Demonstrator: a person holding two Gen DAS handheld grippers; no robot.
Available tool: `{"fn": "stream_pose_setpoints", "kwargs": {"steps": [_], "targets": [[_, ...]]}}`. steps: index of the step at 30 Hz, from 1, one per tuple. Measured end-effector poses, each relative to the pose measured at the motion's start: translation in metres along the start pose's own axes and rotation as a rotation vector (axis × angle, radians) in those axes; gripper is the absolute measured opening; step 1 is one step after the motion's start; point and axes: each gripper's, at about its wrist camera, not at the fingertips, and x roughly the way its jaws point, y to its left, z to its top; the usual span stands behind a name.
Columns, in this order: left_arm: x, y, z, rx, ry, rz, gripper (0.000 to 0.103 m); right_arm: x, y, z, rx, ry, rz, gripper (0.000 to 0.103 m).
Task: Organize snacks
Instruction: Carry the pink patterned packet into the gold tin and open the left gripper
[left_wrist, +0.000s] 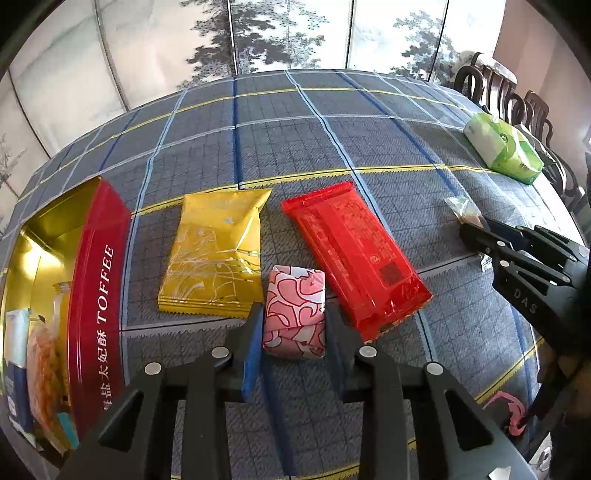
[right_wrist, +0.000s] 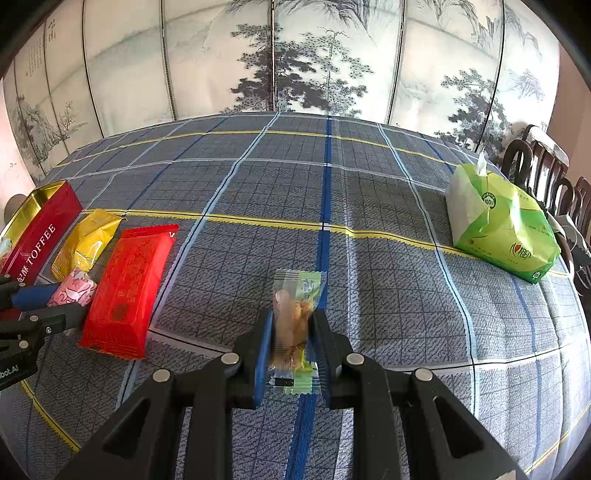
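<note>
Gripping a pink candy (left_wrist: 294, 317) beside the red "TOFFEE" tin (left_wrist: 96, 295), the left gripper (left_wrist: 294, 325) mirrors the right gripper (right_wrist: 291, 332) clamping a clear snack packet (right_wrist: 295, 314) amid open tablecloth (right_wrist: 369, 258).

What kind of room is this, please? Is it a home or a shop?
Probably a home dining room: a large table under a plaid tablecloth, dark wooden dining chairs at its edge, and a painted folding screen with ink trees behind it. Nothing suggests a shop.
</note>
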Motion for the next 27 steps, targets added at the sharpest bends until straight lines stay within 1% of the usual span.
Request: {"fn": "stream_pose_setpoints", "kwargs": {"steps": [11, 15, 21, 27], "targets": [[-0.014, -0.001, -0.012, 0.010, 0.007, -0.012, 0.027, 0.000, 0.000, 0.000, -0.001, 0.000, -0.002, 0.022], [-0.025, -0.001, -0.017, 0.008, 0.004, -0.032, 0.027, 0.000, 0.000, 0.000, -0.002, 0.000, -0.003, 0.022], [-0.053, 0.006, -0.020, -0.002, -0.039, -0.050, 0.027, 0.000, 0.000, 0.000, -0.001, 0.000, -0.003, 0.022], [-0.086, 0.028, -0.019, -0.035, -0.098, -0.022, 0.027, 0.000, 0.000, 0.000, -0.003, 0.000, -0.004, 0.022]]}}
